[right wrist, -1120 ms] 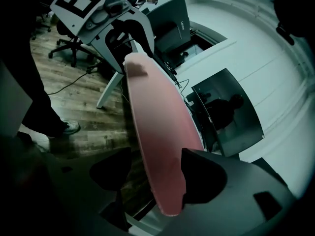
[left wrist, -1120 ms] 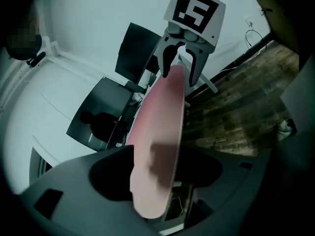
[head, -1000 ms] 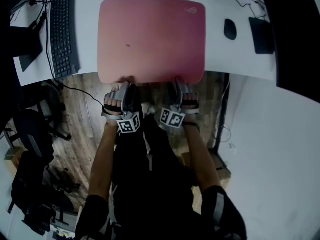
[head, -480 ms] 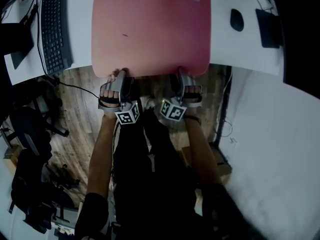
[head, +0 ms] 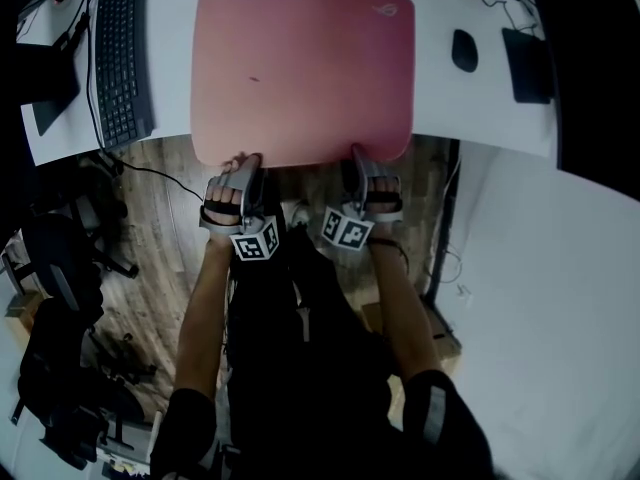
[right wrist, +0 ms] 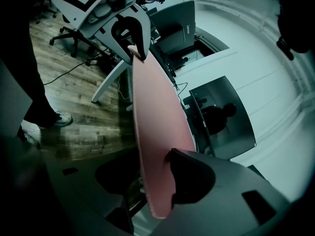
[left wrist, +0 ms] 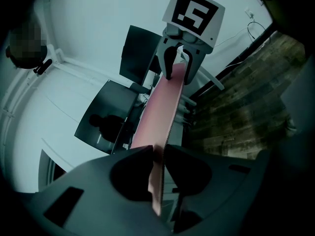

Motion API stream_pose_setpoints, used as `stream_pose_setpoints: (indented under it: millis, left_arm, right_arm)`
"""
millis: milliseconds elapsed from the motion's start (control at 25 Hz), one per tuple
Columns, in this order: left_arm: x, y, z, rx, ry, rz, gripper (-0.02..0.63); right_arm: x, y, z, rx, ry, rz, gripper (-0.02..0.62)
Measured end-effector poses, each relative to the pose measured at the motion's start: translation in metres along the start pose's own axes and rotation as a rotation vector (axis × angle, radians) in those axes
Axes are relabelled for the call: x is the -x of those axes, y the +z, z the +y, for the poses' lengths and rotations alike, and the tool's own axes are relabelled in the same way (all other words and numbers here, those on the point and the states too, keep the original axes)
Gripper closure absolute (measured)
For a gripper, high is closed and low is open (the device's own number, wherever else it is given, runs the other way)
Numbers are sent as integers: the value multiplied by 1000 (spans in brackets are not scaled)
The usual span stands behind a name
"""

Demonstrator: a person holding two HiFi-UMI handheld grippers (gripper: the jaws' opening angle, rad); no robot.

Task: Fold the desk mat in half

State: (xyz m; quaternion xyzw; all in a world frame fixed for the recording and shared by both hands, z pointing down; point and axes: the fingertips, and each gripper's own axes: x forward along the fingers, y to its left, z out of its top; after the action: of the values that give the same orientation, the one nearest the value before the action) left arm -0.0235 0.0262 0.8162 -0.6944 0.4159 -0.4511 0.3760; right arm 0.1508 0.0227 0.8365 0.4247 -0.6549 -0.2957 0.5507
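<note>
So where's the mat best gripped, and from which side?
The mat by its near edge, from the person's side: that edge overhangs the desk, so jaws fit above and below. The left gripper and right gripper are closing there, mat between them.

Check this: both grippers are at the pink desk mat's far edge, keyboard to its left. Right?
No: the head view shows the left gripper and right gripper at the near edge of the desk mat, jaws closing around it; keyboard to its left.

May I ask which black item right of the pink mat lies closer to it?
The small oval mouse; the rectangular black slab sits farther out, by the desk's right edge.
</note>
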Motion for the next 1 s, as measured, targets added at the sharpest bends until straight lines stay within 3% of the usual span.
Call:
stream_pose_setpoints:
  millis: [240, 360, 600, 800, 1000]
  left_arm:
    - [4, 3, 16, -1, -15, 18, 569]
    - [7, 7, 28, -4, -22, 26, 578]
    - [11, 14, 49, 2, -50, 42, 584]
    - [7, 20, 72, 101, -127, 73, 584]
    - [3, 24, 94, 149, -195, 83, 586]
  right_arm:
    - [19, 3, 0, -24, 19, -17, 529]
    - [29, 5, -12, -53, 10, -24, 564]
    - [40, 10, -37, -82, 44, -21, 574]
    - [40, 14, -59, -111, 87, -18, 575]
    - [40, 21, -89, -163, 95, -11, 575]
